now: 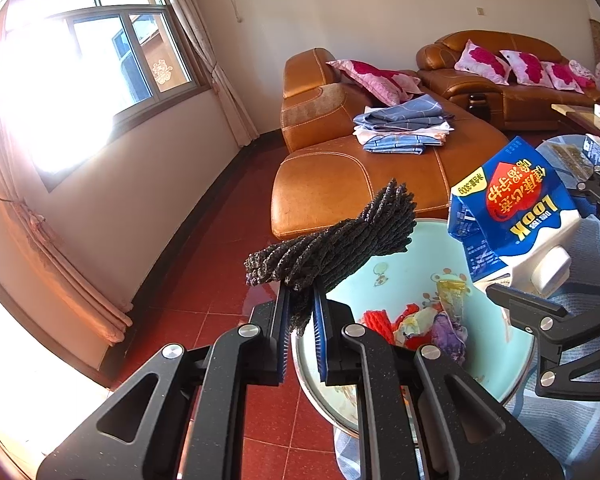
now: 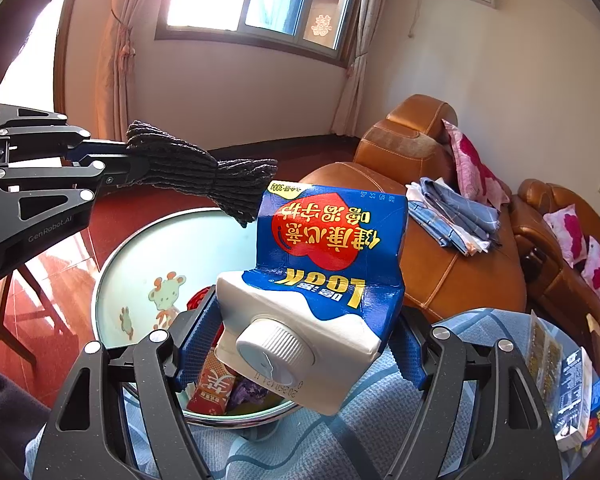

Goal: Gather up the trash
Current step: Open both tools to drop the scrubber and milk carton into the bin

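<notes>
My left gripper [image 1: 300, 328] is shut on a dark grey knitted cloth [image 1: 332, 240] and holds it over the rim of a pale blue basin [image 1: 400, 276] that serves as the bin. The basin holds wrappers and scraps [image 1: 416, 328]. My right gripper [image 2: 300, 340] is shut on a crushed blue and white milk carton [image 2: 324, 264], upside down with its cap toward the camera, above the basin [image 2: 140, 264]. The carton [image 1: 512, 216] and right gripper [image 1: 540, 312] show at the right in the left wrist view. The cloth [image 2: 204, 172] and left gripper [image 2: 112, 160] show at the left in the right wrist view.
The basin sits on a blue checked cloth [image 2: 340, 440]. More cartons and packets [image 2: 572, 384] lie at the right. An orange leather sofa [image 1: 360, 160] with folded laundry [image 1: 404, 124] and pink pillows stands behind. Red tiled floor [image 1: 204, 280] lies to the left.
</notes>
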Demonstrator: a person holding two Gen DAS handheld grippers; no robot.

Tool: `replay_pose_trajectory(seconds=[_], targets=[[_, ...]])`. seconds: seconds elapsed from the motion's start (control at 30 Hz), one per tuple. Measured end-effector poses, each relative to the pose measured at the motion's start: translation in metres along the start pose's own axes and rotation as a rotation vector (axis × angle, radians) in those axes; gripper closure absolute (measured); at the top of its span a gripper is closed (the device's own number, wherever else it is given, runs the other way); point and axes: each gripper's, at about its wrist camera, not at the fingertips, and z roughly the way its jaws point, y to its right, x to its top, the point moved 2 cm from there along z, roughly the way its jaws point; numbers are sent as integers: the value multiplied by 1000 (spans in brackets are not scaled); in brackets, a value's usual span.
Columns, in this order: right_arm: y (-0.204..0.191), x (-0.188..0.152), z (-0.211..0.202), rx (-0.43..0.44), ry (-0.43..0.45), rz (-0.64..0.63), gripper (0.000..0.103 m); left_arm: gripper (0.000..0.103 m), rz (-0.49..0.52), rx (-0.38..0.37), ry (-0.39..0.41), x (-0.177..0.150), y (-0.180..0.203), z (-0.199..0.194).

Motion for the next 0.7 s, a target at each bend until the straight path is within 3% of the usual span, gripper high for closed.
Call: replay_pose_trajectory(seconds=[0.17,0.23,0.47,0.57,0.63,0.7], targets=[[2,1,-1,8,1,7,27,85,8,-19,3,1,4,-1],[3,0,-3,3,12,13,19,70,3,-10,11,1,1,-2],[15,0,-17,-16,78,78,18,68,-21,-8,15,3,-5,-2],[18,0,-21,-33,97,85,18,56,-36,-13,25,3,-5,-4],[16,-1,-26,-51,119,76,18,42,-56,-30,43,4,-6,-8],[14,-1,-33,-83,150,76,18,40,-65,-31,54,5,-4,-10]])
